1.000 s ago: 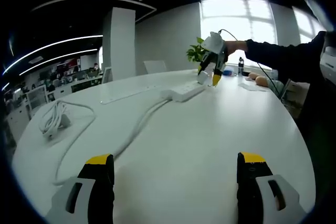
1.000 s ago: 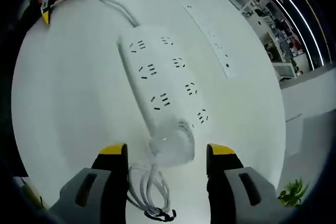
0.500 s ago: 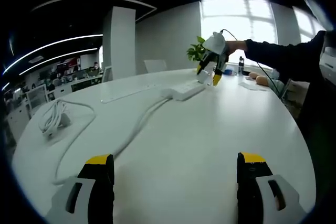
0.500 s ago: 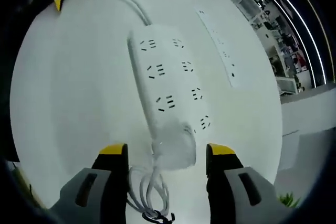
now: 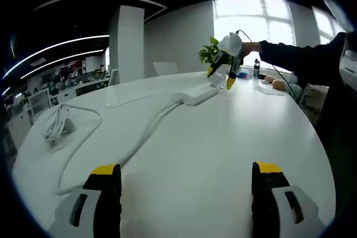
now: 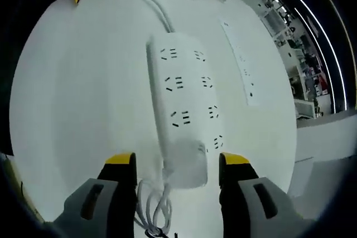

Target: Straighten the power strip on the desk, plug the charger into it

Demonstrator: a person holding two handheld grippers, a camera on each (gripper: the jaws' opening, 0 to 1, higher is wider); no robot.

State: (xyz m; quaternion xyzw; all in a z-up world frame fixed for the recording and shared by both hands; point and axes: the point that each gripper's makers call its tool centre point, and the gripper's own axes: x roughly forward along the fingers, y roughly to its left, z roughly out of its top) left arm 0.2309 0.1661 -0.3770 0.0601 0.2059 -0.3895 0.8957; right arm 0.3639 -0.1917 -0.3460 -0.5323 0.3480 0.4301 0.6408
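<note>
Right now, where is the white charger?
In the right gripper view the charger sits over the near end of the power strip, between the right tongs; its looped cable hangs below.

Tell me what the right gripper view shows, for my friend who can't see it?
A white power strip lies on a white desk, running away from the camera. A white charger sits at its near end, between the right gripper's open yellow-tipped jaws, with a looped white cable hanging toward the camera.
</note>
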